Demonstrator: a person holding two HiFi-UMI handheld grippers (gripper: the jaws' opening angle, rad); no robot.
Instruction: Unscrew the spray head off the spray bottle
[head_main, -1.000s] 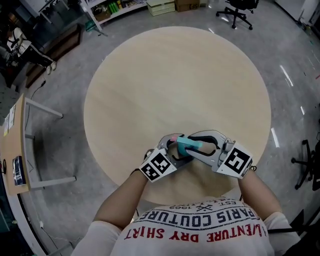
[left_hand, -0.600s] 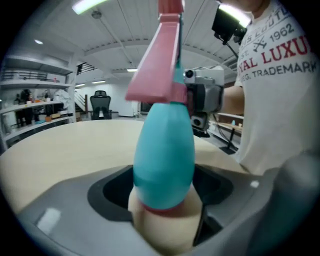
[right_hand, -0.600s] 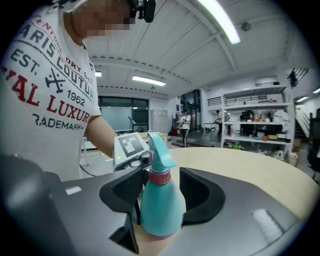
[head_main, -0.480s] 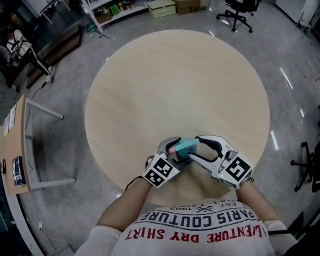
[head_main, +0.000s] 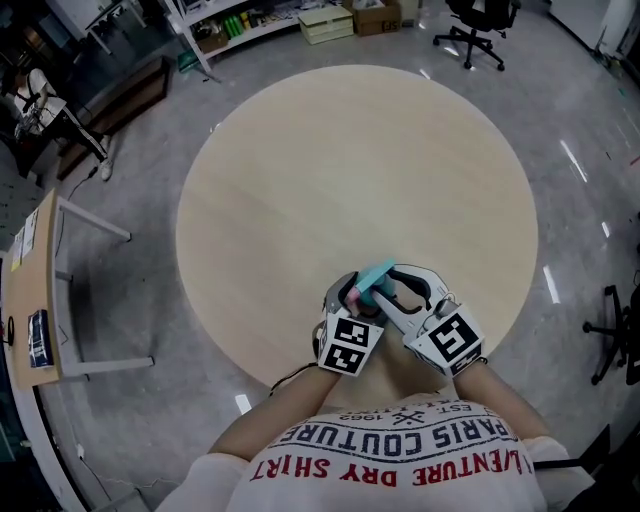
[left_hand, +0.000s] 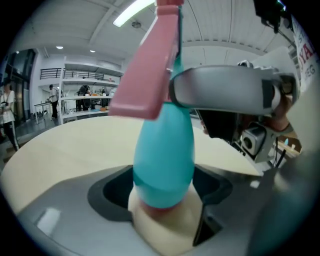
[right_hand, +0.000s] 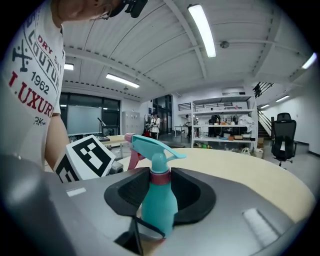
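Observation:
A teal spray bottle with a pink trigger and pink collar is held over the table's near edge. My left gripper is shut on the bottle's lower body. In the right gripper view the bottle stands upright. My right gripper has just been closing and its jaws are now shut on the spray head's collar. In the left gripper view the right gripper's grey jaw crosses the neck. The two grippers sit close side by side.
The round pale wood table stretches away beyond the grippers. An office chair and shelves stand at the far side. A small side table is at the left and another chair base at the right.
Both grippers have drawn closer together and turned, the left one rolling so its marker cube faces me. The bottle now points more away from me. The right jaws opened wider, then closed again.

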